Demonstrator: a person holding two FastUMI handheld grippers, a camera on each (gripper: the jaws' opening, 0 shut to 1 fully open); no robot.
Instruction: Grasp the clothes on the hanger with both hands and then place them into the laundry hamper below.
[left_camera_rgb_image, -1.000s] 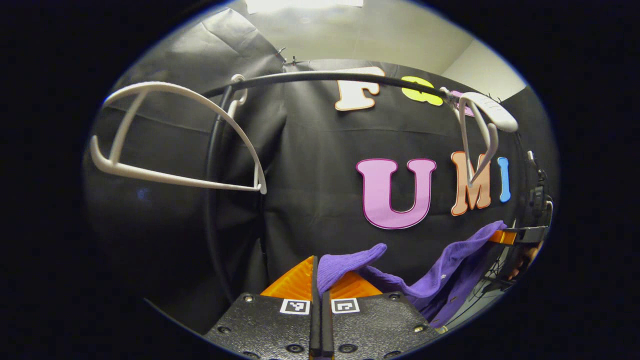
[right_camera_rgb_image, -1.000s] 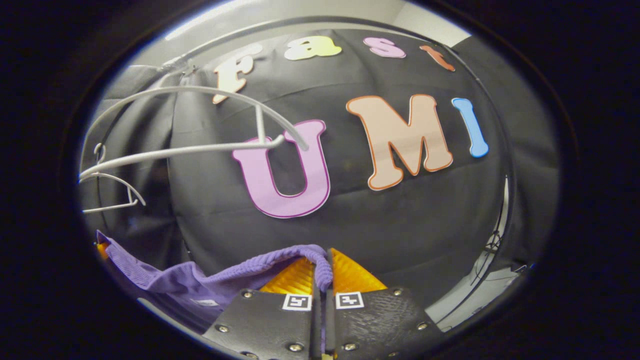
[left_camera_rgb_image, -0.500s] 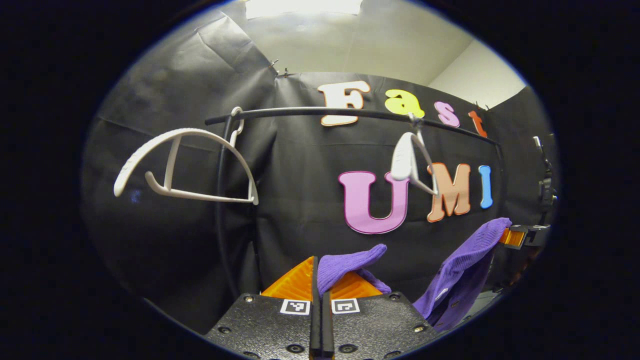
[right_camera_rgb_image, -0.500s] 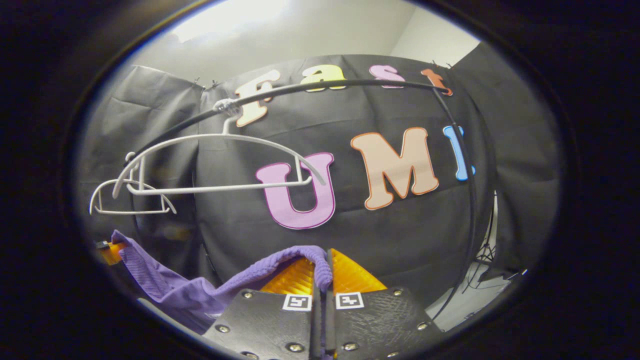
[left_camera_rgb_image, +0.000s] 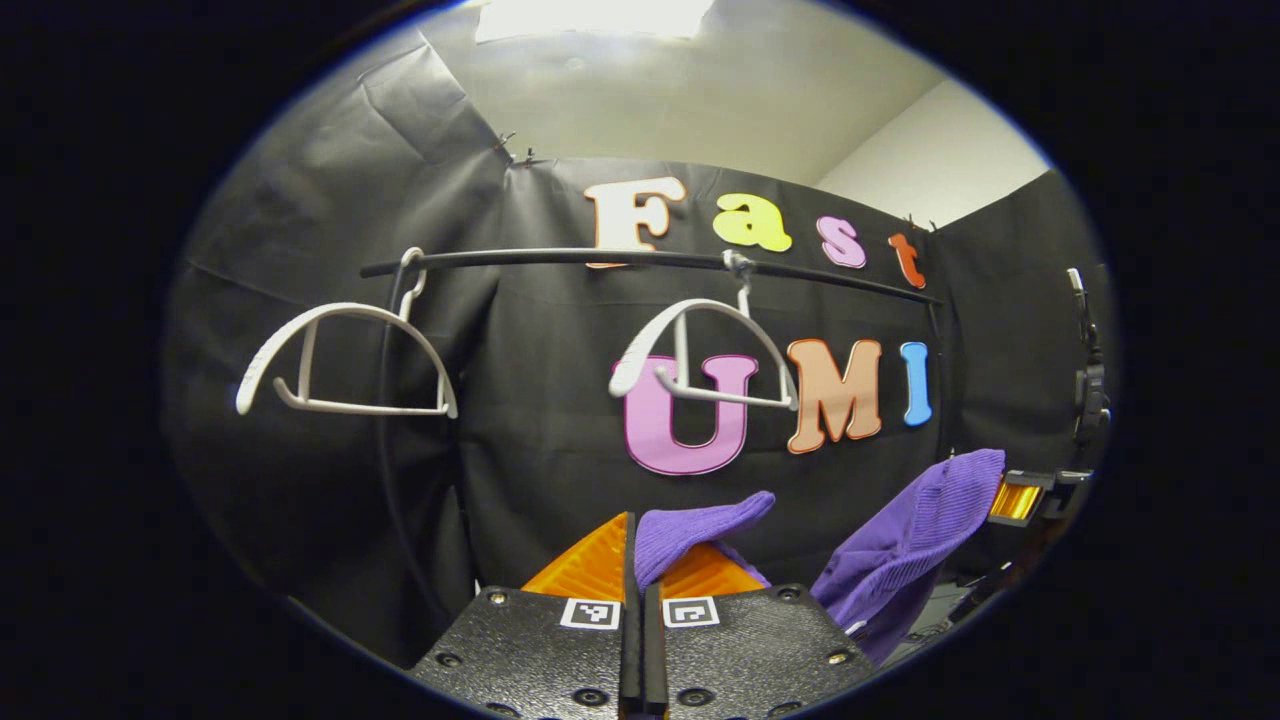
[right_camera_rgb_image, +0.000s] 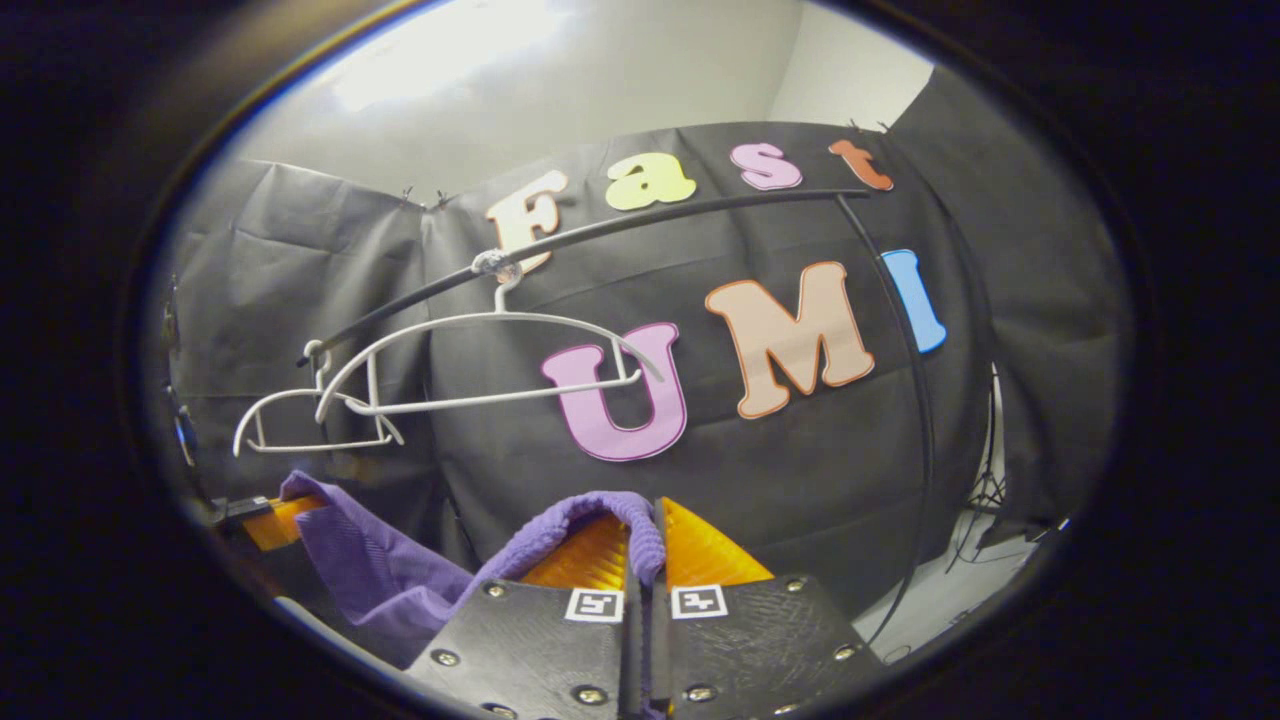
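Left gripper (left_camera_rgb_image: 634, 560): fingers are lying pressed together at 6 o'clock of the left gripper view, clamping a fold of the purple garment (left_camera_rgb_image: 700, 525). The cloth is poking up from between the fingertips and leaning toward 1 o'clock, just above them.

Right gripper (right_camera_rgb_image: 650, 545): fingers are closing together on another edge of the same purple garment (right_camera_rgb_image: 590, 515) at 6 o'clock of the right gripper view. The fabric is curling over the tips and trailing away toward 8 o'clock.

Purple garment: it is hanging slack between the two grippers, below the rail and well apart from both hangers. In the left gripper view, a second bunch of it is rising at 4 o'clock, touching the other gripper there.

Rail (left_camera_rgb_image: 650, 260): a dark bar is running across the black cloth wall, at 12 o'clock from the left gripper.

Hangers: two white ones are hanging bare on the rail, one (left_camera_rgb_image: 345, 355) at 10 o'clock and one (left_camera_rgb_image: 705, 350) at 12 o'clock in the left gripper view.
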